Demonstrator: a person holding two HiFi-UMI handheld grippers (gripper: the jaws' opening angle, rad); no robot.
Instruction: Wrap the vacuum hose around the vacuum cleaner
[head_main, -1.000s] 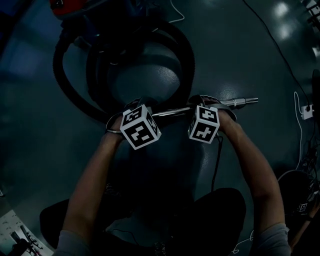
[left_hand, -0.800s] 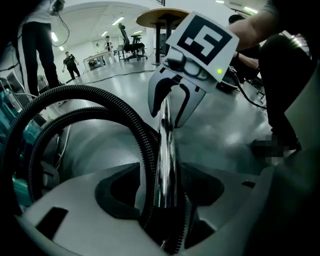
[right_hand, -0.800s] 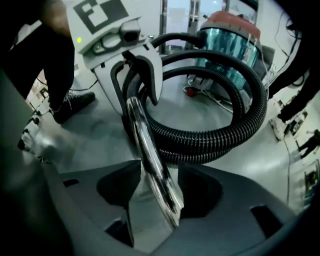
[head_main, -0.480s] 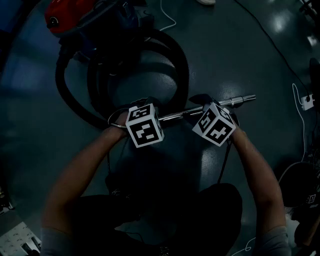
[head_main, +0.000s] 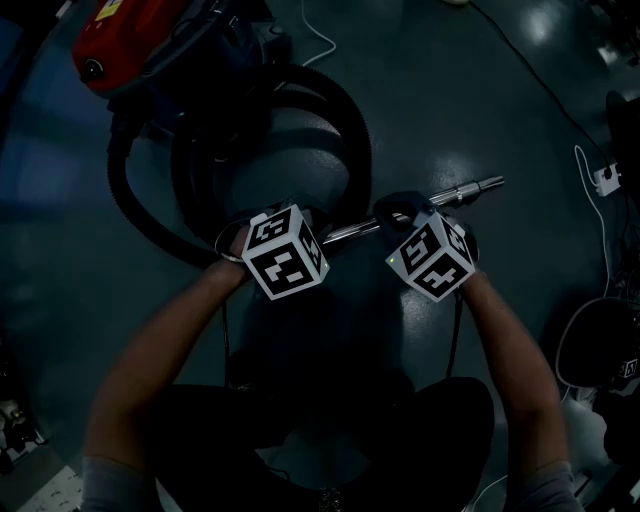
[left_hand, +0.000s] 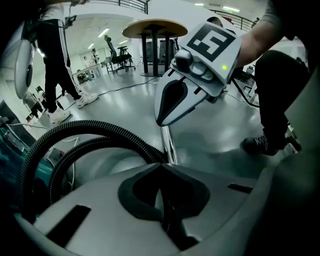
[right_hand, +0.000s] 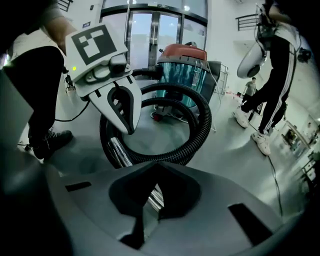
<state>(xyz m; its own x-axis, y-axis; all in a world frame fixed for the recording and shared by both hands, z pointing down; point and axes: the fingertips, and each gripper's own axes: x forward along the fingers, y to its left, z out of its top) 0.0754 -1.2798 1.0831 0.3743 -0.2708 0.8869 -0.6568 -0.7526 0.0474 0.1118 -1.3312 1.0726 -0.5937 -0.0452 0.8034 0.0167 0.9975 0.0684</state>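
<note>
Head view first: you've got both tools on the chrome wand at the hose's end. The left gripper and right gripper have both just snapped closed, each pinching that tube, which pokes out past the right one's tips. The black hose loops off ahead of the left gripper toward the red-topped vacuum cleaner, which sits well beyond both. I'd call this the pick-up step, with the wrapping not started yet. Next you'll probably need to carry the wand round the canister and keep both pinches firm, since smooth metal can slide.

Left gripper view: the jaws are pressed onto the shiny round tube right at their tips. The hose is ribbed and flexible-looking, curving off to the left ahead.

Right gripper view: same deal, jaws clamped on the polished tube. The ribbed coil is straight ahead, and behind it is the cleaner's see-through teal drum with its red lid, on the glossy floor.
</note>
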